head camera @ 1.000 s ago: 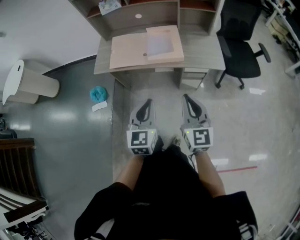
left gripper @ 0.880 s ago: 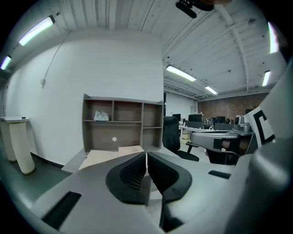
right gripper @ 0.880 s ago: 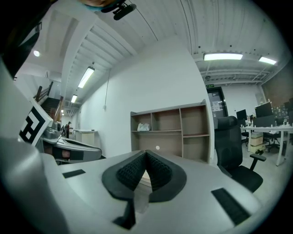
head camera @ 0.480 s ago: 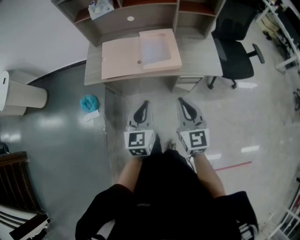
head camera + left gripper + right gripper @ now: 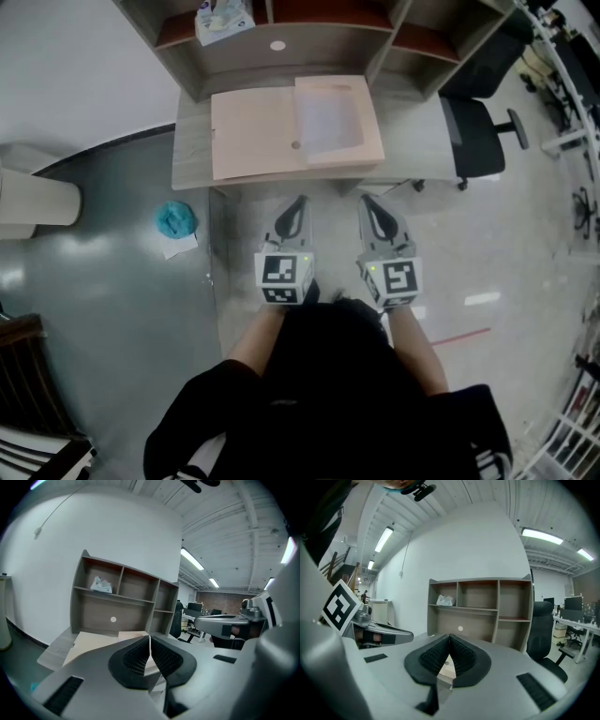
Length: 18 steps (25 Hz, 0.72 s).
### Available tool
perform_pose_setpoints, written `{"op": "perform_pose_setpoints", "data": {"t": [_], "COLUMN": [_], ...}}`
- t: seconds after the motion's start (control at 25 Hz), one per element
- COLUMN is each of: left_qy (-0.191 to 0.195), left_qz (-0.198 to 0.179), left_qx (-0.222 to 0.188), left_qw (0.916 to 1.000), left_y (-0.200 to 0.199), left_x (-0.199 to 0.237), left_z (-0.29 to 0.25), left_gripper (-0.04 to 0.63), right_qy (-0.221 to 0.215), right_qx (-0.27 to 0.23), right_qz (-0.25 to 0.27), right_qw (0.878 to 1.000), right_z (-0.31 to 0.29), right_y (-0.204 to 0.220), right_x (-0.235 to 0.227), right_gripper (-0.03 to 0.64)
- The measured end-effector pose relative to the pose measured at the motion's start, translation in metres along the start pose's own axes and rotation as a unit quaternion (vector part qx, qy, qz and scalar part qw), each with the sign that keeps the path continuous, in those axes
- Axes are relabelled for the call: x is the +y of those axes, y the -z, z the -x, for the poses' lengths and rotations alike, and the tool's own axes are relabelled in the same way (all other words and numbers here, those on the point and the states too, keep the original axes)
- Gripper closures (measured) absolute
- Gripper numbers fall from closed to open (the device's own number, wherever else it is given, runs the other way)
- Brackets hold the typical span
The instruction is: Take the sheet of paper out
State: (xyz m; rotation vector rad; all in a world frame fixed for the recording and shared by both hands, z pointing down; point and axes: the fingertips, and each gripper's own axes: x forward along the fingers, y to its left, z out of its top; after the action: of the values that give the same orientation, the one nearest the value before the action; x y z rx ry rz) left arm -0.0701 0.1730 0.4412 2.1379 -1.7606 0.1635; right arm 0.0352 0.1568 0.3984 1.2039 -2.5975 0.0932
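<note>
Well, the left gripper and right gripper are both pinched shut on nothing, side by side. Ahead of their fingertips, past the edge of the desk, lies one open folder, with one sheet of paper in its right half. One black chair stands further right.

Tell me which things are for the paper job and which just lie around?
For the job: beige folder on the desk; pale sheet on its right half; left gripper and right gripper, both shut.
Just lying about: blue bundle; white scrap; packet on the shelf; black chair.
</note>
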Motion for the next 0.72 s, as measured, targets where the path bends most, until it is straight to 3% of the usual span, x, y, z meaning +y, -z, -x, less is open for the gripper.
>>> {"op": "perform_pose_setpoints", "data": {"t": [0.72], "left_qy": [0.018], "left_qz": [-0.001], "left_qx": [0.042], "left_qw": [0.9989], "left_y": [-0.004], "left_x": [0.047], "left_z": [-0.06], "left_gripper": [0.543], "right_qy": [0.009], "right_qx": [0.011], "right_qz": [-0.013], "right_qw": [1.0], "right_z": [-0.073], "right_y": [-0.002], "right_x": [-0.019], "right_gripper": [0.6]}}
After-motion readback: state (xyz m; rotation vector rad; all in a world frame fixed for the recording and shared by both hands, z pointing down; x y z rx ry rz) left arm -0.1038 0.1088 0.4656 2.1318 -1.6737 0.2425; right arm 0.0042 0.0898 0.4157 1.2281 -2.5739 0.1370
